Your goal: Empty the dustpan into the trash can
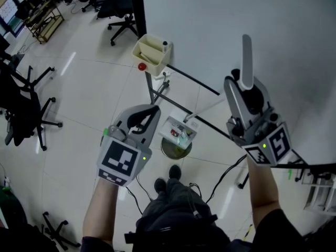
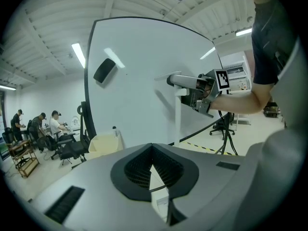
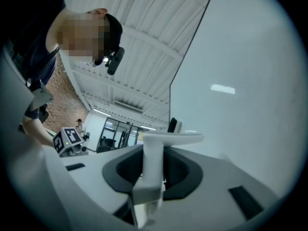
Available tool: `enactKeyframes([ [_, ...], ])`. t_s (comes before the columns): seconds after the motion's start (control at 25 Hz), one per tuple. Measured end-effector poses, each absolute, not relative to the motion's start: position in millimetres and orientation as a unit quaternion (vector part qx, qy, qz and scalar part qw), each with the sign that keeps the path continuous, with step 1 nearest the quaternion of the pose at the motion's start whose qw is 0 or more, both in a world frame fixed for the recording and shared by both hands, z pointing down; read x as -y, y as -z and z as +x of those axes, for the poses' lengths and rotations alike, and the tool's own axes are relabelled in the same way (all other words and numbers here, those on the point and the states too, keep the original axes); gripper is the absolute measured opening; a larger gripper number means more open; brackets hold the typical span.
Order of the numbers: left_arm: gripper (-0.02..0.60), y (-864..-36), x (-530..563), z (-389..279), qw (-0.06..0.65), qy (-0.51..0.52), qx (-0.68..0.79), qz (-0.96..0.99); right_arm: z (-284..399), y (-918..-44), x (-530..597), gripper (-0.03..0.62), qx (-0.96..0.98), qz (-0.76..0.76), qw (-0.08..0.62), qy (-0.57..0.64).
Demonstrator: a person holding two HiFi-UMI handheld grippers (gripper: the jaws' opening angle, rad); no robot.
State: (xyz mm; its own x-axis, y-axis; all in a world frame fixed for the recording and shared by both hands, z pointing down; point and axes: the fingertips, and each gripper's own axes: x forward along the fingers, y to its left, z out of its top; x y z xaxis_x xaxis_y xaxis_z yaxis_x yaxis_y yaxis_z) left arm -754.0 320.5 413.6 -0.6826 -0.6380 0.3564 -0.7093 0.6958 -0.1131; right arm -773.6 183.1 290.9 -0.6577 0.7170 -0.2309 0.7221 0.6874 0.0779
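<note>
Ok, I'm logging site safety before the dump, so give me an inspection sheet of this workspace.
Surface: glossy white tiled floor, no spill seen.
Job's things: dustpan held above the round trash can; contents unclear.
Clutter: cream bin with a red ball at its edge.
Grippers: right claw shut on the dustpan handle; left claw shut, empty.
Cables: black cables on the floor by the person's shoes.
Surroundings: white board, office chairs.
</note>
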Motion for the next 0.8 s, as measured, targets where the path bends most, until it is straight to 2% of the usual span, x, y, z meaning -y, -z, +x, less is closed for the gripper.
enactKeyframes([
  [0.28, -0.003, -431.4, -324.5, -743.8, 0.163, -0.122, 0.906, 0.370, -751.5, -312.7, -197.2, 0.101, -0.907, 0.401, 0.126, -0.008],
  [0.8, -0.002, -423.9, -310.7, -717.0, 0.144, -0.117, 0.906, 0.380, -718.1, -328.8, -201.4, 0.098, -0.914, 0.387, 0.113, -0.056],
])
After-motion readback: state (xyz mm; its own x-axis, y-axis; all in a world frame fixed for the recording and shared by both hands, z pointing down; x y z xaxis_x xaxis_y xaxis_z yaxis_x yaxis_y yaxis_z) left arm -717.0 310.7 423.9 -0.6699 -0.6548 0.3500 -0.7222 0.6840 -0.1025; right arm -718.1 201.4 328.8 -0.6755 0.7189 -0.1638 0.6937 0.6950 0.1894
